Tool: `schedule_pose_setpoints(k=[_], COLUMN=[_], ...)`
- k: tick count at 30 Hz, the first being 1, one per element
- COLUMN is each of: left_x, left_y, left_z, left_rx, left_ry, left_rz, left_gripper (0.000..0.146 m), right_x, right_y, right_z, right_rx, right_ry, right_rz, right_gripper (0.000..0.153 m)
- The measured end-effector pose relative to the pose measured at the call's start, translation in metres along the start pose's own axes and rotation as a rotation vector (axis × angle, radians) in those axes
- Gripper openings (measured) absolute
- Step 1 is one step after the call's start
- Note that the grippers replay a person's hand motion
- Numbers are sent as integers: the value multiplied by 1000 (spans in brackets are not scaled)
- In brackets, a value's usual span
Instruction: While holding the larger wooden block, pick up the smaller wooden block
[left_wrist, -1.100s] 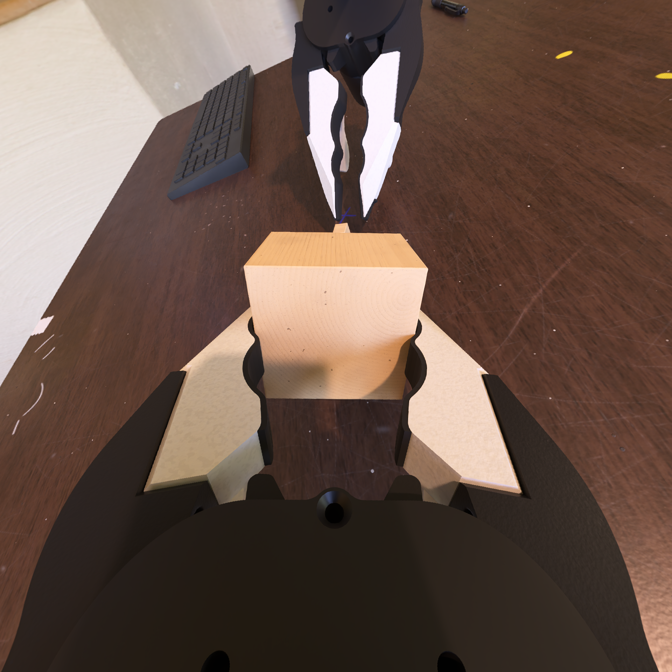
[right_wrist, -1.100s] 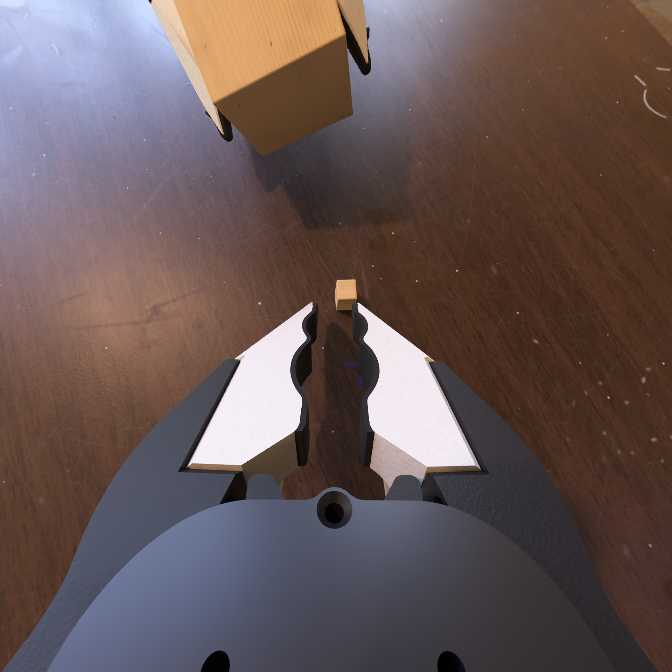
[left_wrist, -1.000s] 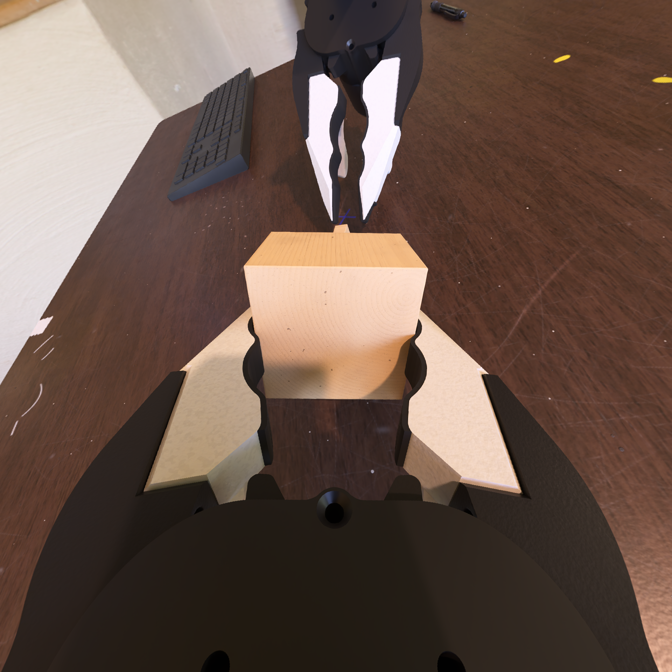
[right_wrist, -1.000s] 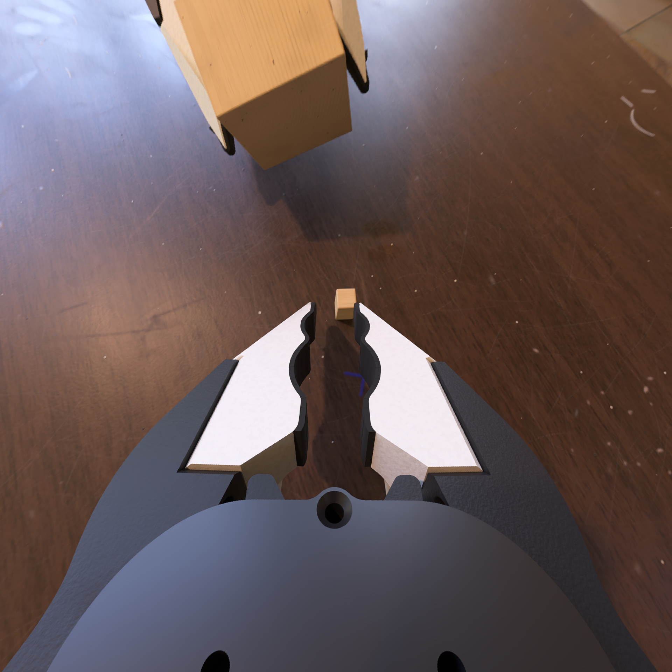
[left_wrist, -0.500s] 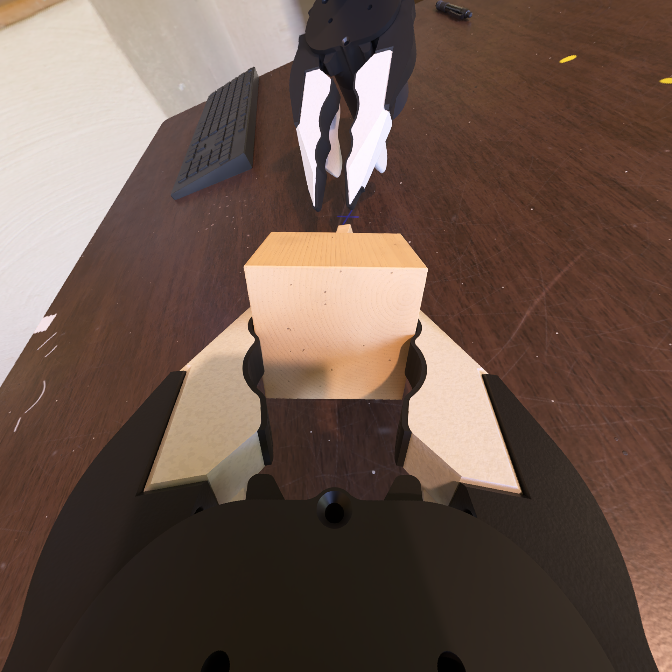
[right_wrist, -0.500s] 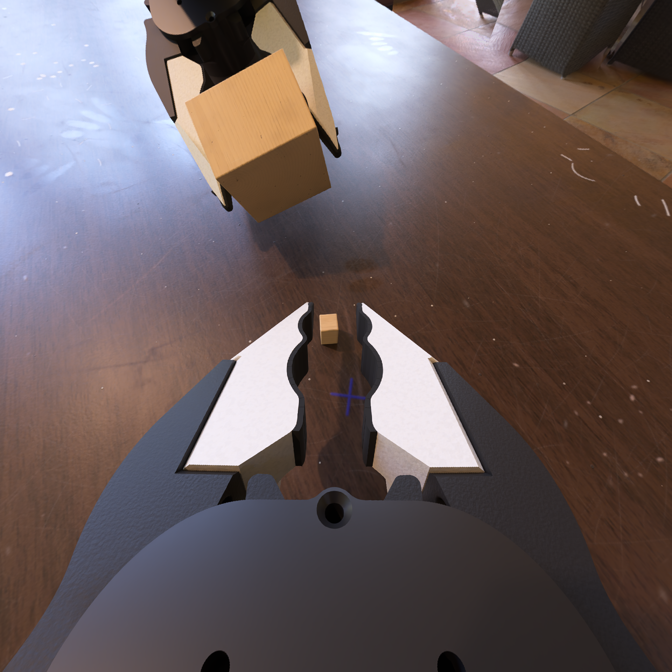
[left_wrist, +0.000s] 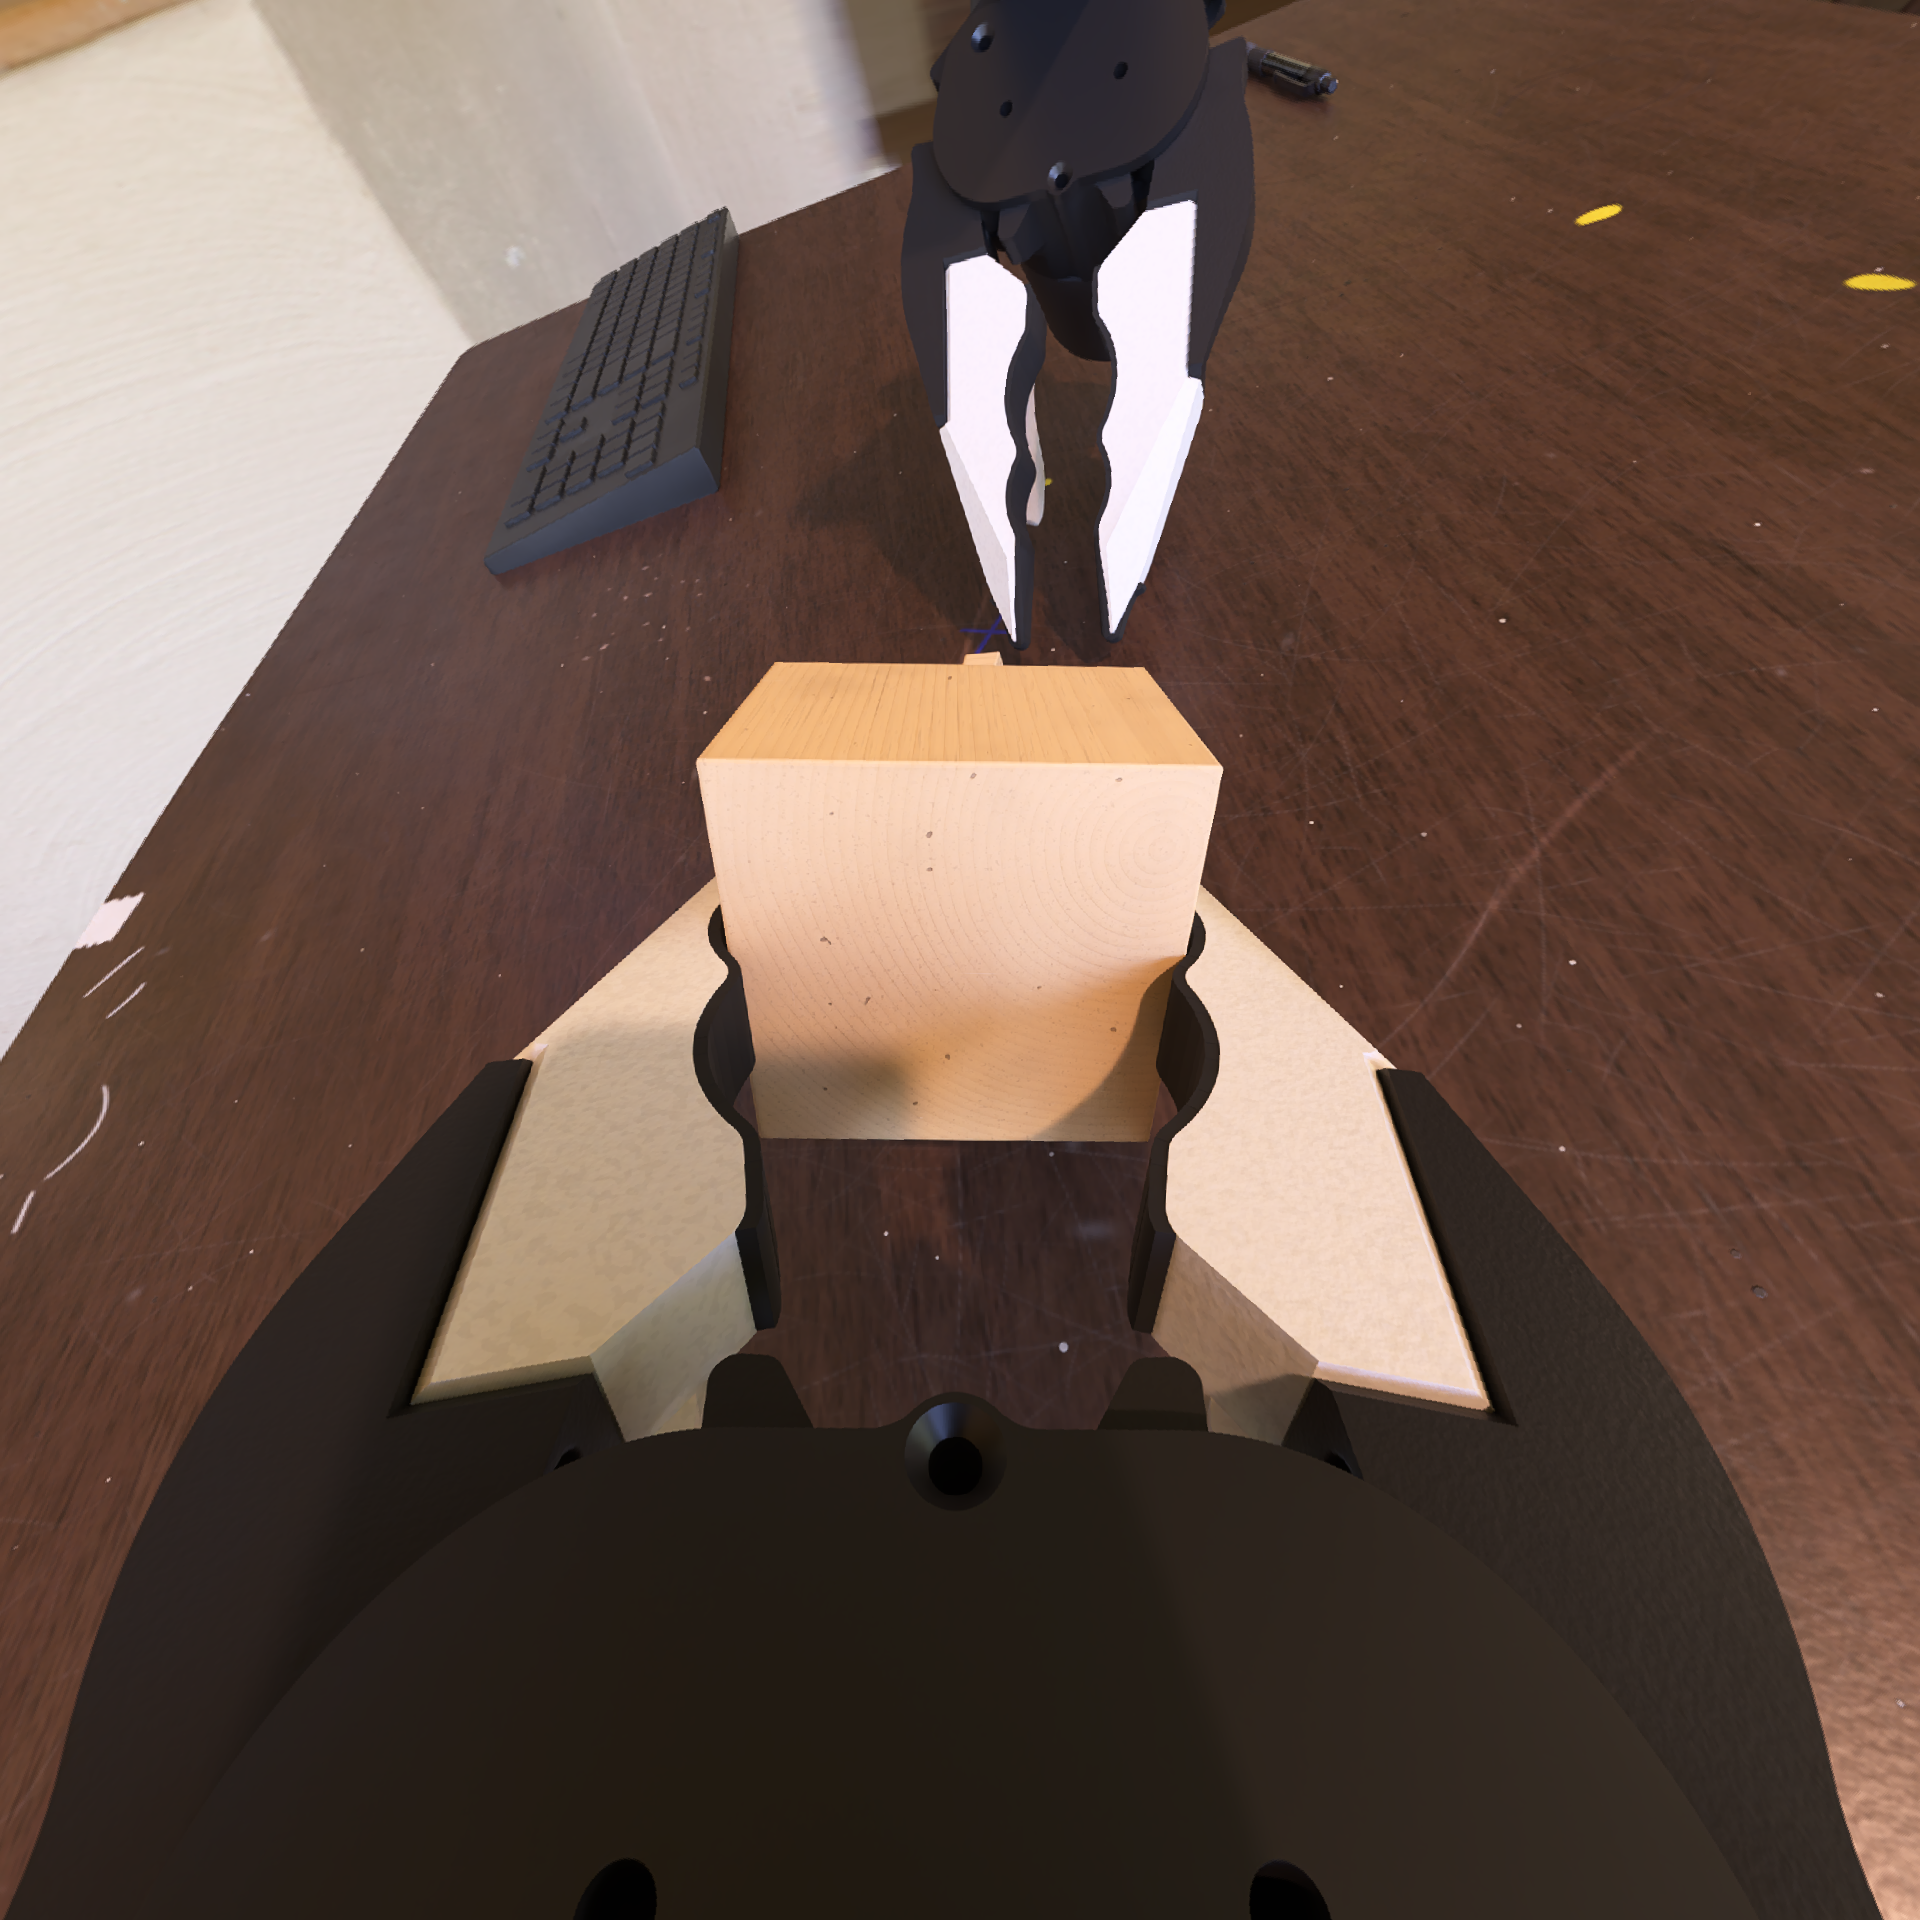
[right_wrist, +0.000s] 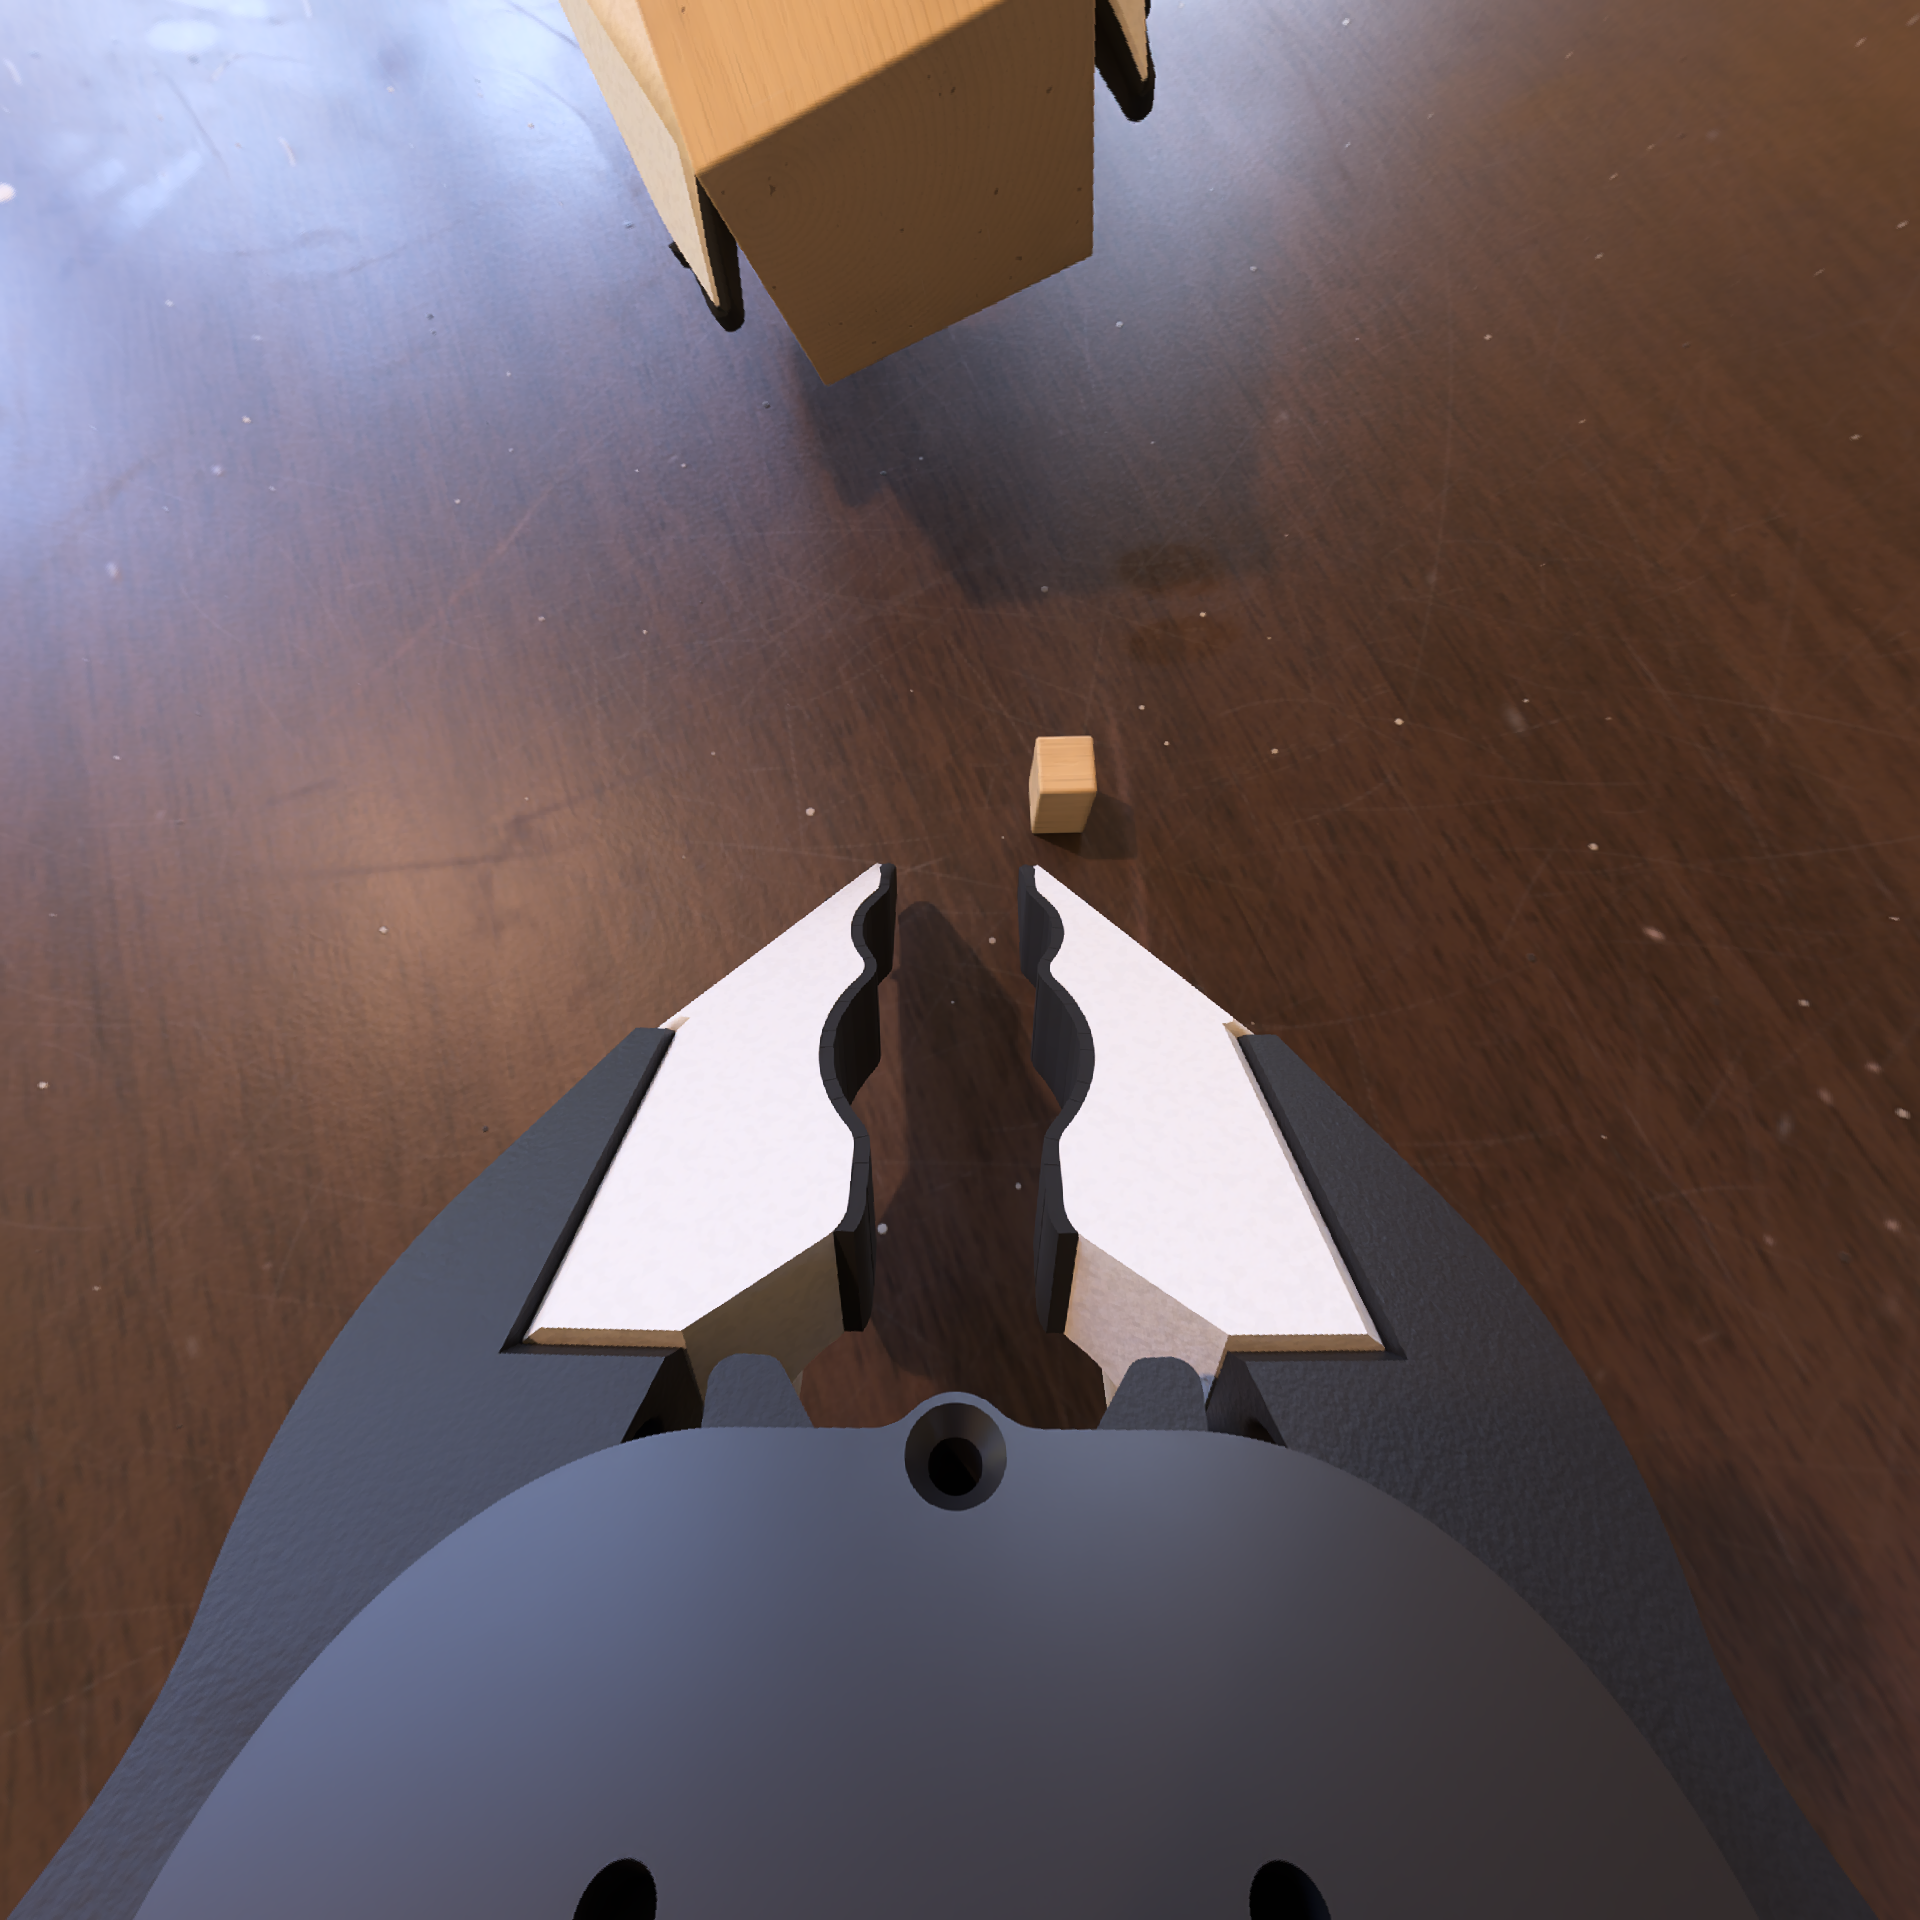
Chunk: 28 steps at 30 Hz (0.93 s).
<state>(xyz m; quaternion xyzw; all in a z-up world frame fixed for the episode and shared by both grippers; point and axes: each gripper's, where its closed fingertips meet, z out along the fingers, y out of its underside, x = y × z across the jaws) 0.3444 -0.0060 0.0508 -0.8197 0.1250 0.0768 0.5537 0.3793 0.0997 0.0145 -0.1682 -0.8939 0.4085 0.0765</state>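
Observation:
My left gripper (left_wrist: 956, 925) is shut on the larger wooden block (left_wrist: 956, 904) and holds it above the dark wooden table (left_wrist: 1558, 831). The block also shows at the top of the right wrist view (right_wrist: 894, 166). The smaller wooden block (right_wrist: 1063, 784) is a tiny cube lying on the table, just beyond and slightly right of my right gripper's fingertips. In the left wrist view only its top (left_wrist: 982, 658) peeks over the large block. My right gripper (right_wrist: 956, 883) is open and empty, and it shows in the left wrist view (left_wrist: 1065, 623), pointing down at the table.
A black keyboard (left_wrist: 623, 395) lies at the table's far left edge, near a pale wall (left_wrist: 156, 364). A small dark object (left_wrist: 1288, 68) and yellow specks (left_wrist: 1600, 215) lie at the far right. White marks (left_wrist: 94, 1132) sit on the table's left edge.
The small block was between my right gripper's fingertips half a second ago; now it lies ahead of them and slightly right. The right gripper has tilted steeper. The left gripper still holds the large block.

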Motion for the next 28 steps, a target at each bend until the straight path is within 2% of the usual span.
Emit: schedule_pose_setpoints(k=[6,12,18,21,24,28], left_x=[1,1,2,2,2,2], left_y=[0,1,2,2,1,1], left_z=[0,1,1,1,1,1], left_rx=[-6,-10,-18,-17,-16,-12], left_ry=[5,6,8,8,8,8], left_rz=[2,7,13,13,13,12], left_gripper=[79,79,79,79,79,79], right_x=[12,18,16,12,1,-2], right_y=[-4,-8,-6,3,16,26], right_z=[-1,12,16,3,-25,-56], right_rx=[21,-32,-205,-420,-777,-1247], right_ry=[103,48,-17,-122,-279,-360], right_rz=[-70,-92,-141,-131,-24,85], right_gripper=[23,17,11,11,11,11])
